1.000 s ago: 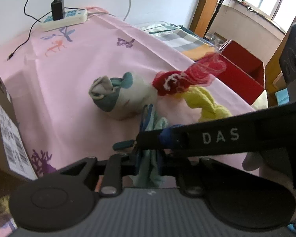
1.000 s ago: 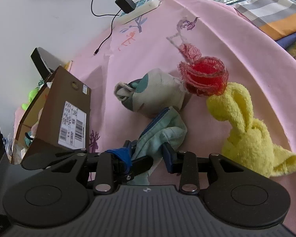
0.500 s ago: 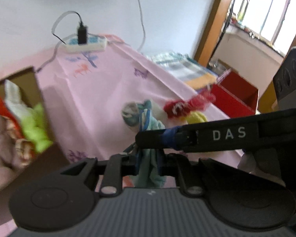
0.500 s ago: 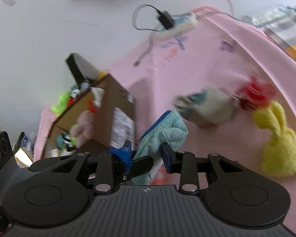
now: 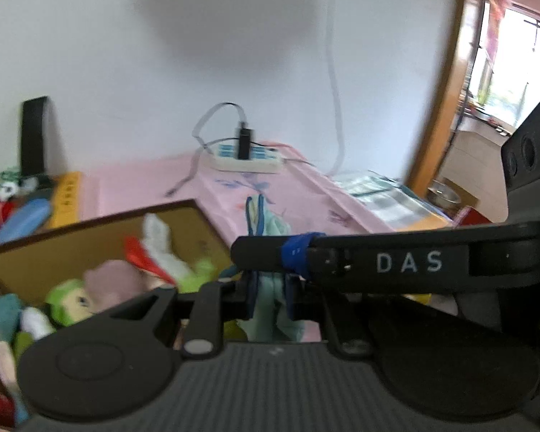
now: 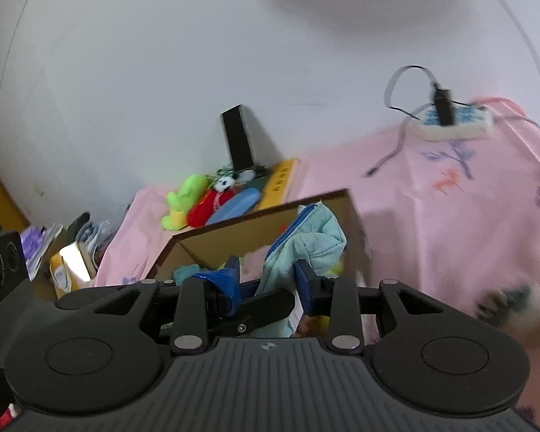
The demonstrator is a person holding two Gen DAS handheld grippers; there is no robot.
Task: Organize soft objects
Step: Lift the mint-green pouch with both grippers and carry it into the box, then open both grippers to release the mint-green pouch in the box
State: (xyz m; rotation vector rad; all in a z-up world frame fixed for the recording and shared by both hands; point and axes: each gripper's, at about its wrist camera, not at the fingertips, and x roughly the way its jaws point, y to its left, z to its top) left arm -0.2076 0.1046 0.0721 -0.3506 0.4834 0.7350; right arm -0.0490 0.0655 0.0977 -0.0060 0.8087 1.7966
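The left gripper (image 5: 270, 295) is clenched on the lower part of a mint-green pouch (image 5: 266, 223) with blue zip trim, its two fingers pressed close with the fabric bunched between them. The right gripper (image 6: 268, 280) straddles the same pouch from the other side. Its jaws stand partly apart with the fabric and the left gripper's fingertip between them, and the pictures do not show whether they actually squeeze. One right finger crosses in front of the pouch in the left wrist view. The pouch stands up above both sets of fingers, lifted off the pink tablecloth (image 6: 450, 234) and hanging just at the near right corner of the open cardboard box (image 5: 90, 221), which already holds a heap of plush toys (image 5: 68, 298). The step in hand looks like the carry to the box, near its end. The next move probably calls for shifting the pouch a little further left, over the box's opening and past the rim, and then letting go with both claws together so the limp fabric drops in rather than snagging on a finger or draping over the box wall. Both grippers are held low and roughly level, pointing toward the far wall and converging on the pouch. A blurred soft item (image 6: 511, 302) lies on the cloth to the right, apparently waiting its turn.
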